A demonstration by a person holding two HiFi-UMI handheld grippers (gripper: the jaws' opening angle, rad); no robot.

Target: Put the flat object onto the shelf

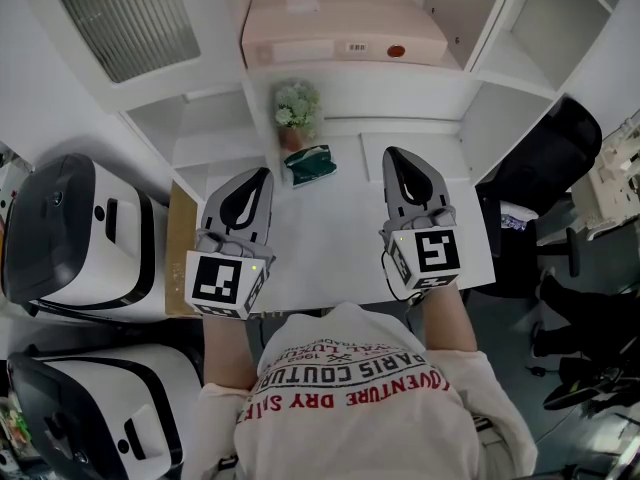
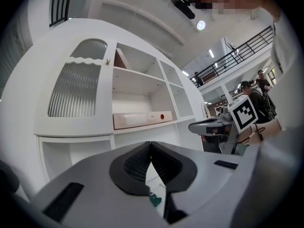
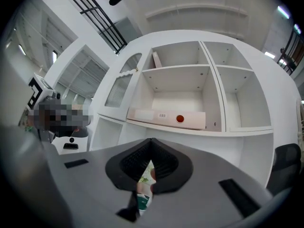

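The flat pinkish-beige box [image 1: 340,23] lies on a shelf [image 1: 400,76] of the white cabinet, with a barcode label and a red dot on its front edge. It also shows in the left gripper view as the box [image 2: 140,119] and in the right gripper view as the box [image 3: 166,118]. My left gripper [image 1: 262,174] and right gripper [image 1: 393,154] hover side by side over the white table [image 1: 330,238], well short of the box. Both are shut with nothing held; the tips meet in the left gripper [image 2: 151,144] and the right gripper [image 3: 151,140].
A small potted plant [image 1: 296,108] and a green packet [image 1: 310,164] sit on the table between the grippers and the cabinet. White appliances [image 1: 70,233] stand at the left. A black chair [image 1: 555,158] is at the right. Other cabinet compartments hold nothing.
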